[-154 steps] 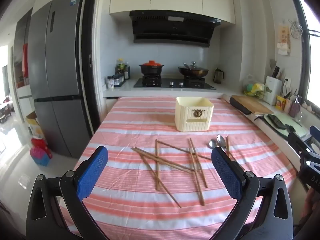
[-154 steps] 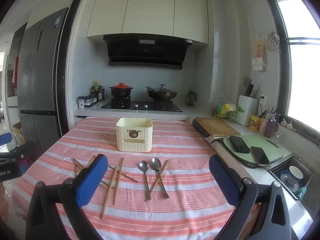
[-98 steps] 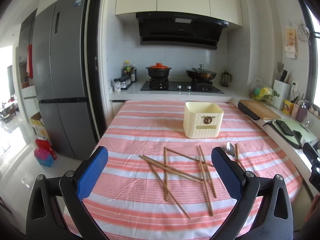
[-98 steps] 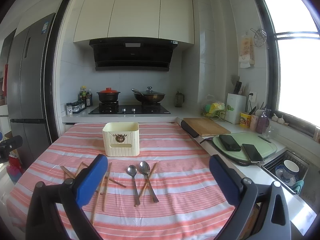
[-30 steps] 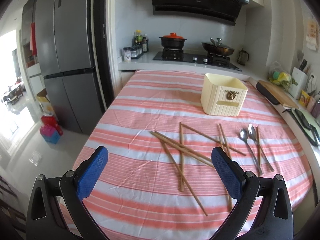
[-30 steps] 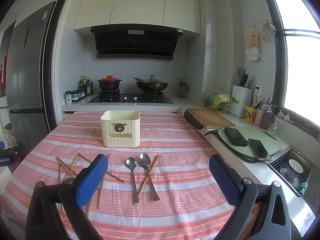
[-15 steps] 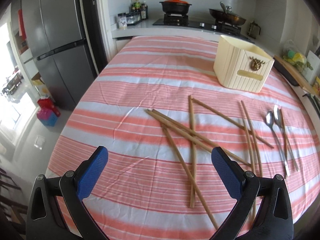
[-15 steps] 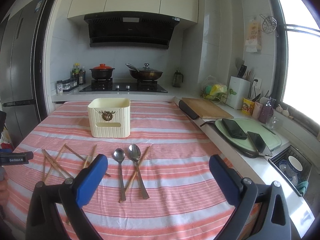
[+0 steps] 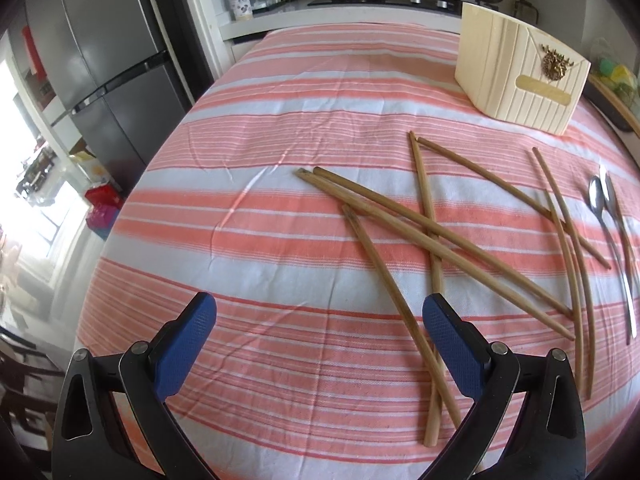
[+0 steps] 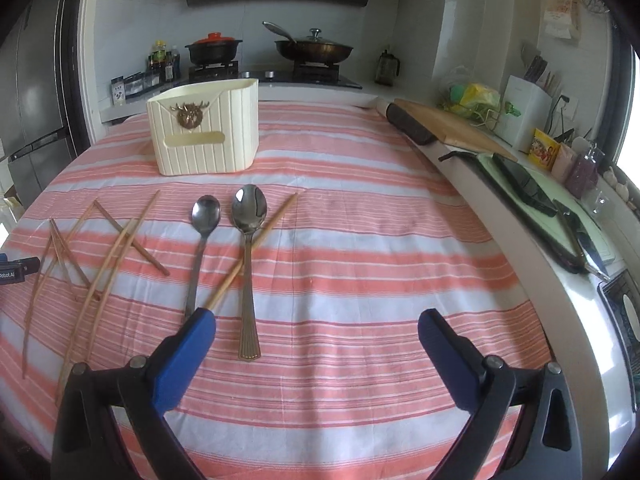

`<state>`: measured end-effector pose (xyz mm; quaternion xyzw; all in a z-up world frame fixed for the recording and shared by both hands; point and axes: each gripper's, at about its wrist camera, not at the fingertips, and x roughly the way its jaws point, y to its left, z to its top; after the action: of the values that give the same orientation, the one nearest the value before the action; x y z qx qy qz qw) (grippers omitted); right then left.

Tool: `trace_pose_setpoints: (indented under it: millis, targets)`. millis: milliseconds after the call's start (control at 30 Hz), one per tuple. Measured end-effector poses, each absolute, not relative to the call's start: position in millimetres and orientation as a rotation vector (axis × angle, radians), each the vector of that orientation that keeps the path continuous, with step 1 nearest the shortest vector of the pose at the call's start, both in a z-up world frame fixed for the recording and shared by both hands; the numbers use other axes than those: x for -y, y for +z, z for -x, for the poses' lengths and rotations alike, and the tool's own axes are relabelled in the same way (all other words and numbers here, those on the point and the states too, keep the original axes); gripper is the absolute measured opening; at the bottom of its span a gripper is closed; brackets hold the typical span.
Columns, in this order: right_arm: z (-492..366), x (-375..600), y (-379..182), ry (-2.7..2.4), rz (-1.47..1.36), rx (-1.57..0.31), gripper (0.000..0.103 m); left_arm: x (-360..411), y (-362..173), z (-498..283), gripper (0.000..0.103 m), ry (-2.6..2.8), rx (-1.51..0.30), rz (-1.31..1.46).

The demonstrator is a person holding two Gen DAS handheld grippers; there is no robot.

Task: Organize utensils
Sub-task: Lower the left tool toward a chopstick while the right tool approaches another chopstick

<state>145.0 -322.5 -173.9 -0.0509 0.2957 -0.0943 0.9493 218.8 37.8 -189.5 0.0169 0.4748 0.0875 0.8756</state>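
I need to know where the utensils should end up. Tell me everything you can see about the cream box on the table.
The cream box is a squarish, open-topped holder of what looks like plastic, with vertical ribbing on its walls. Its front has an envelope-style flap shape, a bronze-coloured deer-head ornament and a gold label strip below it. It stands upright on the striped tablecloth, beyond the spoons and chopsticks, touching none of them. Its inside is not visible. Neither gripper is near it.
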Motion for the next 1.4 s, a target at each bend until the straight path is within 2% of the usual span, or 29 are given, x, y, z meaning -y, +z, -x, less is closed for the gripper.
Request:
trace_pose_setpoints:
  millis: [67,233,300,433,500,533,833,1067,1400]
  targets:
    - [-155,322,-181,-0.167,0.088,-0.642,0.097,-38,-192,-219,0.103,0.183,-0.997,-0.049]
    - [-176,316,-198,-0.080,0.049,-0.737,0.076,-42,-197,-219,0.103,0.183,-1.011,-0.076]
    - [-184,314,-204,-0.073,0.052,-0.774,0.061,-45,-197,-219,0.103,0.184,-1.013,-0.084]
    - [-189,311,-210,-0.039,0.046,-0.821,0.051,-52,-197,-218,0.103,0.187,-1.018,-0.088]
    - [-190,308,-213,-0.022,0.047,-0.843,0.040,-55,-198,-218,0.103,0.186,-1.019,-0.091]
    - [-191,307,-214,-0.008,0.036,-0.857,0.038,-55,-198,-218,0.103,0.186,-1.019,-0.095]
    - [-196,293,-213,0.174,-0.132,-0.906,0.038,-63,-197,-219,0.103,0.197,-1.017,-0.111]
    - [-202,275,-204,0.249,-0.144,-0.893,0.038,-74,-197,-217,0.103,0.213,-1.018,-0.113]
    - [-255,320,-185,-0.113,-0.016,-0.796,0.035,-69,-186,-213,0.103,0.208,-1.006,-0.027]
